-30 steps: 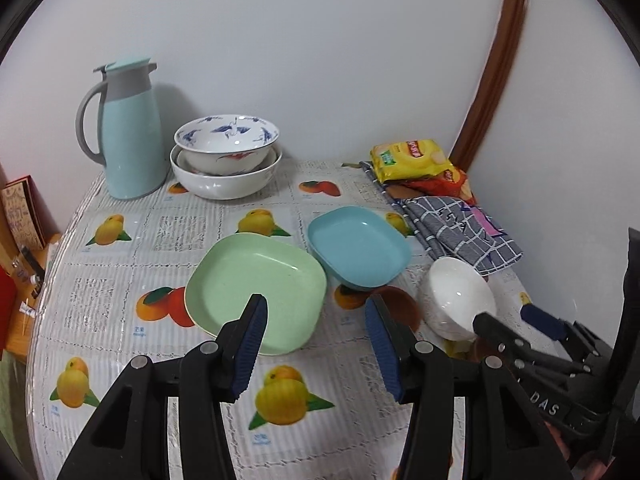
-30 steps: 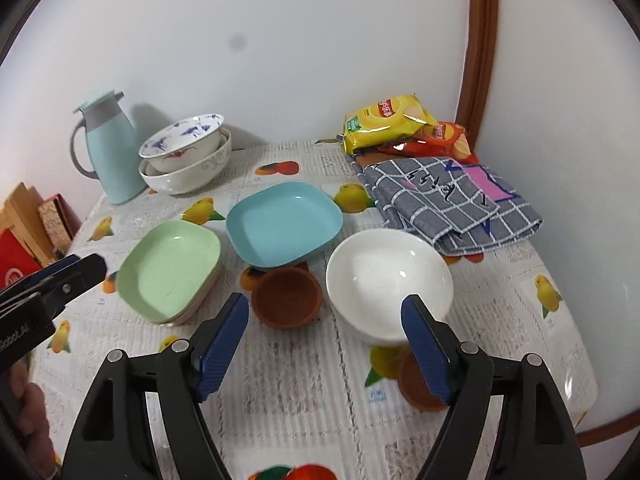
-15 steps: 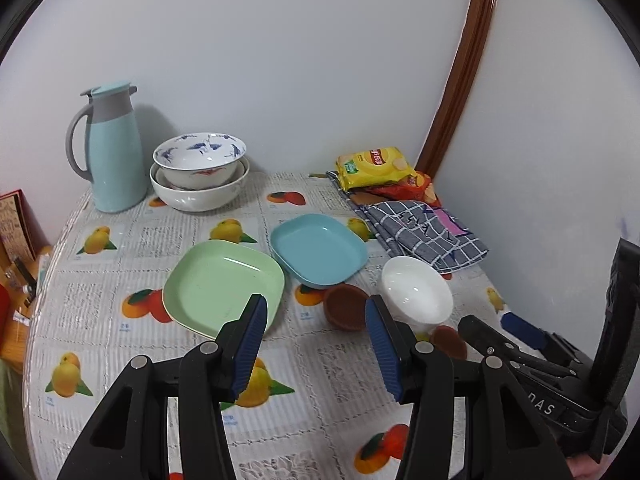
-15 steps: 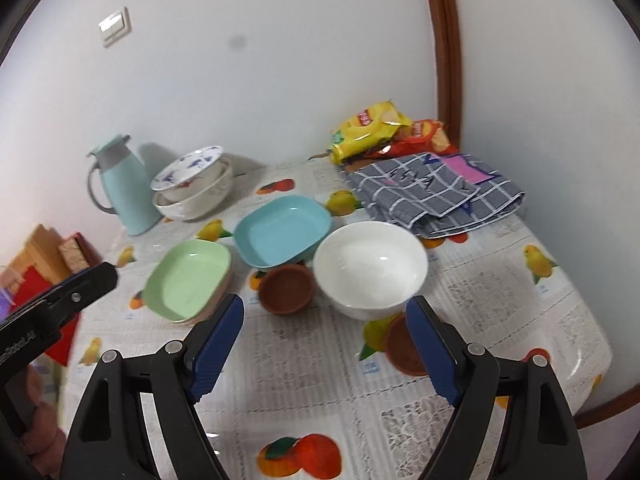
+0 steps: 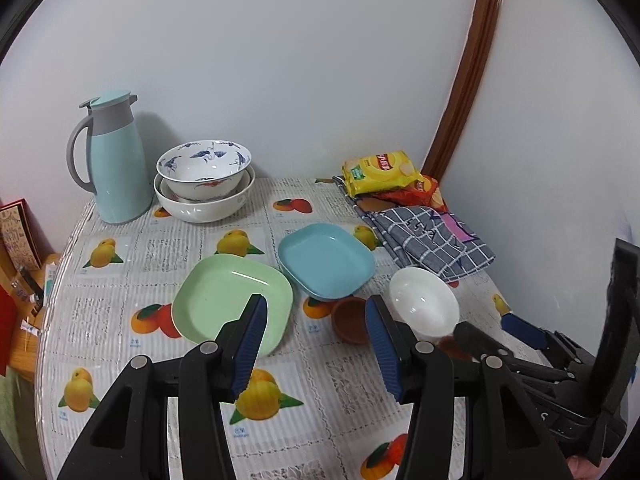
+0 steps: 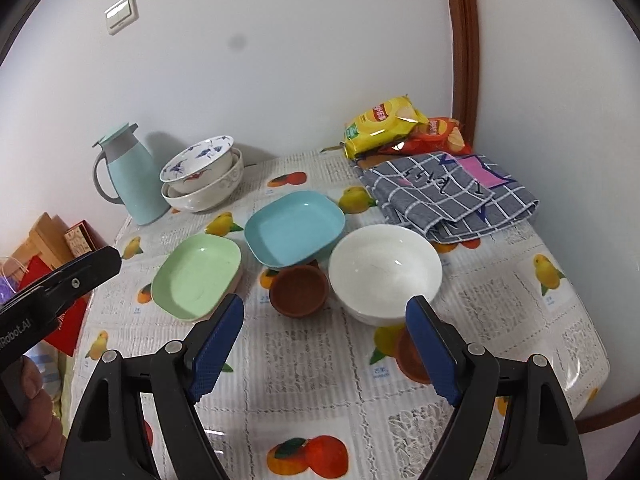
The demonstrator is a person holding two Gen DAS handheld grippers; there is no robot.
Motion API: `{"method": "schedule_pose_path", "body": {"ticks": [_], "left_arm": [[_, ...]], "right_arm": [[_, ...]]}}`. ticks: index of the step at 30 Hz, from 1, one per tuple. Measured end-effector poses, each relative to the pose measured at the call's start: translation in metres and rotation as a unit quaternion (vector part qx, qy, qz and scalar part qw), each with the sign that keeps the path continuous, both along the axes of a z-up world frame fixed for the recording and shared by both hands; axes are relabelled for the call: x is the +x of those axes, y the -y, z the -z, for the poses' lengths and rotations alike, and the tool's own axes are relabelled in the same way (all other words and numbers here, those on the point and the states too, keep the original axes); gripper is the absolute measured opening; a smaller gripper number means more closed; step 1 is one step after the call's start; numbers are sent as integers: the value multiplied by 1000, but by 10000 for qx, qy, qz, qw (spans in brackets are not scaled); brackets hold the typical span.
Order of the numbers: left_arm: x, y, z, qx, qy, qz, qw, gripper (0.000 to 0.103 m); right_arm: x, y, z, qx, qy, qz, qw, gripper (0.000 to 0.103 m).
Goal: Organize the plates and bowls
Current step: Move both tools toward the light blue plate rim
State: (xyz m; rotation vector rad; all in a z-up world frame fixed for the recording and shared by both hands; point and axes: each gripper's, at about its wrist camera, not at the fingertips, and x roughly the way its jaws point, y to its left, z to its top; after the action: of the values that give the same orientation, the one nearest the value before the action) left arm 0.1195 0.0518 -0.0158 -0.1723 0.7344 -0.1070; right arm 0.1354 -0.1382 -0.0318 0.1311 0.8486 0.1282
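Both grippers had pulled back and up from the table since a second ago, so the dishes looked smaller and more of the fruit-printed tablecloth showed in front of the fingers. The left gripper hung above the near edge with its blue-padded jaws apart and empty, and the right gripper did the same, jaws spread wide with nothing between them. None of the dishes had shifted. The pale green square plate lay flat near the middle of the table, its corners turned roughly diamond-wise toward the left camera, and the blue square plate sat just beside it on the right, tipped up slightly, its near edge seemingly propped on the small brown round dish. The plain white round bowl stood upright just right of that brown dish, and a second small brown dish peeked out near the right gripper's right finger. At the back, the blue-patterned white bowl was nested in a larger white bowl, beside the pale blue jug. The grey checked cloth and yellow crisp bag lay at the far right corner.
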Motion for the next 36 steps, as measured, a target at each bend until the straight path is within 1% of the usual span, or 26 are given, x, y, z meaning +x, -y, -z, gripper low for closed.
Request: {"method": "schedule_pose_path", "body": {"ticks": [6,11,14,19,24,30,34,36], "left_arm": [[23,-5,0,152,-72,-59,9998,49],[48,-2,3,416,-138,-59,9990,49],[65,-4,9,441,-219,-64,9988,49],[98,-7,26,476,-478,-117,9977,49],[129,-10,39,435,-682,-146,9966,49],[159,-8,55,333,-869,-63,9956,49],[180,-7,71,230,-1000,-25,9947,49],[191,-5,78,180,-1066,-5,9941,49]], "right_arm": [[21,1,-4,-11,44,25,10000,83],[48,8,-5,13,88,104,9999,83],[67,10,-1,-34,53,104,9999,83],[100,8,9,-135,14,49,9999,83],[130,5,21,-190,-63,-27,9998,83],[164,-4,37,-195,-145,-144,9996,82],[182,-9,55,-221,-308,-214,9991,79],[191,-11,67,-227,-421,-232,9986,75]]}}
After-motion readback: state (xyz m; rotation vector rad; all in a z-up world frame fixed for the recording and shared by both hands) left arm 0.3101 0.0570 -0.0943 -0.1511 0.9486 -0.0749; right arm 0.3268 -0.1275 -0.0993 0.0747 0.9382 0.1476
